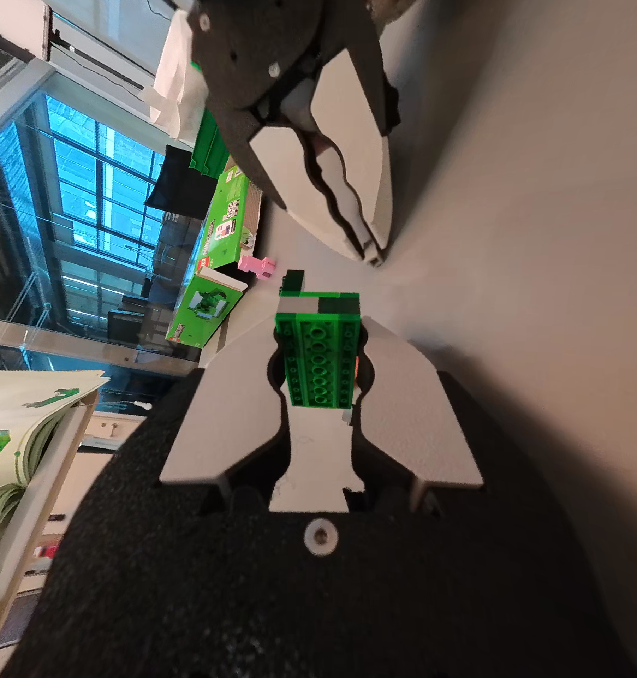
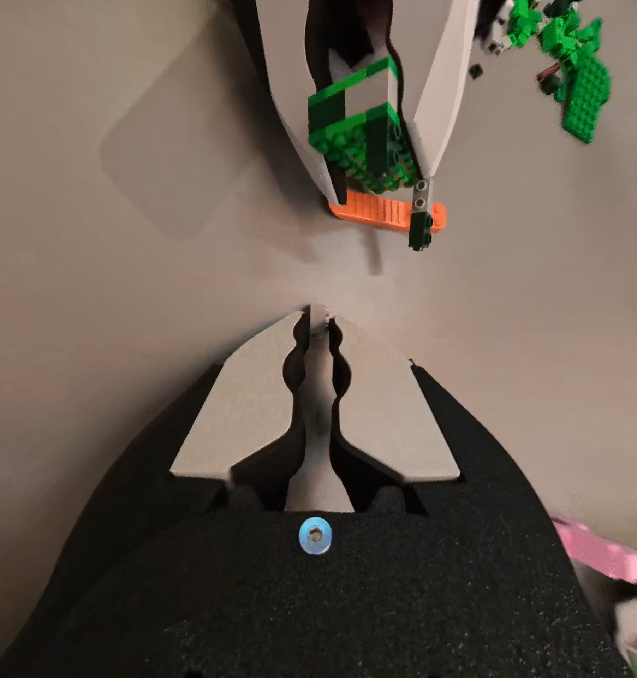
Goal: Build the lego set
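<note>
The left gripper [image 1: 319, 361] had its jaws squeezed on a green block build [image 1: 319, 361], whose flat underside with round holes faced the left wrist camera. In the right wrist view the same build [image 2: 361, 146] sat at 12 o'clock, with its bumpy side showing and a thin grey and dark bar [image 2: 421, 216] hanging off its end. An orange flat tool [image 2: 385, 216] lay on the grey table [image 2: 126, 257] just under it.

In the left wrist view a book of steps [image 1: 20, 433] stood at 8 o'clock. A green box [image 1: 207, 293] was at 10 o'clock, and a little pink toy [image 1: 258, 267] lay just beside it.

The right gripper [image 2: 319, 319] had its jaws pinched on a tiny grey piece [image 2: 317, 315]. The piece was so small and blurry that its kind could not be told. In the left wrist view this gripper [image 1: 374, 253] came in from 12 o'clock, near the build but not touching it. A heap of loose green blocks [image 2: 574, 66] lay at 1 o'clock in the right wrist view.

The step in hand was likely to add the tiny piece to the build. To do it well, the left gripper should hold the build very still. The right one should line the piece up first, then push gently and straight. A crooked push could pop the hanging bar off.
</note>
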Demonstrator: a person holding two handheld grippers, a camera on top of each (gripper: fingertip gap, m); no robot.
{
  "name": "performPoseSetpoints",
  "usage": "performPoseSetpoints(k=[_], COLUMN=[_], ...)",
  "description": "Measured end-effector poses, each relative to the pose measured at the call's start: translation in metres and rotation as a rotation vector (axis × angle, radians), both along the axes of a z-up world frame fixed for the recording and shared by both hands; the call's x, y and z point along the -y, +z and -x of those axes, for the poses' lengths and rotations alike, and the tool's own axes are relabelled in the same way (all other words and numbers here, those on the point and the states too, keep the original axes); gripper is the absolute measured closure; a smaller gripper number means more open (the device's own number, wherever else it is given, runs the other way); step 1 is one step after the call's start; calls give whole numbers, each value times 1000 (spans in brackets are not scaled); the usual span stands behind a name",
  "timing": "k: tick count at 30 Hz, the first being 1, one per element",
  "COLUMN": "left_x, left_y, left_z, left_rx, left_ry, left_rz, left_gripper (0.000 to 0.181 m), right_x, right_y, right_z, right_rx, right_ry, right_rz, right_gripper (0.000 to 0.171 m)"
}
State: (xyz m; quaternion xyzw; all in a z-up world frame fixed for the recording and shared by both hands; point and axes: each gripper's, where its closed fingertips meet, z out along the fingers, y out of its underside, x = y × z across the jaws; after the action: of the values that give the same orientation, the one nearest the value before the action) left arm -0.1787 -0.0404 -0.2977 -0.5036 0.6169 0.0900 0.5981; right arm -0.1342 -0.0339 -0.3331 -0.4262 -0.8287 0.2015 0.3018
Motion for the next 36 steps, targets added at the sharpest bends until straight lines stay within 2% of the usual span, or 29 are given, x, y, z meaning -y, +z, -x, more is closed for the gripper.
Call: performPoseSetpoints(k=[6, 11, 25, 27, 30, 36], left_x=[-1, -1, 1, 1, 2, -2], left_y=[1, 1, -1, 0, 1, 18], left_z=[0, 0, -1, -1, 1, 14], left_rx=[28, 29, 29, 38, 82, 273], left_ry=[0, -3, -16, -15, -9, 26], left_rz=[29, 32, 50, 67, 144, 404], left_gripper=[146, 146, 146, 146, 146, 146], right_x=[6, 7, 10, 4, 4, -2], right_y=[-1, 2, 2, 9, 39, 43], right_z=[3, 5, 7, 14, 32, 50], right_rx=[30, -6, -10, -100, -354, -465], right_ry=[-7, -7, -16, -13, -10, -29], right_rz=[212, 259, 292, 188, 65, -4], right_gripper=[161, 154, 162, 162, 163, 163])
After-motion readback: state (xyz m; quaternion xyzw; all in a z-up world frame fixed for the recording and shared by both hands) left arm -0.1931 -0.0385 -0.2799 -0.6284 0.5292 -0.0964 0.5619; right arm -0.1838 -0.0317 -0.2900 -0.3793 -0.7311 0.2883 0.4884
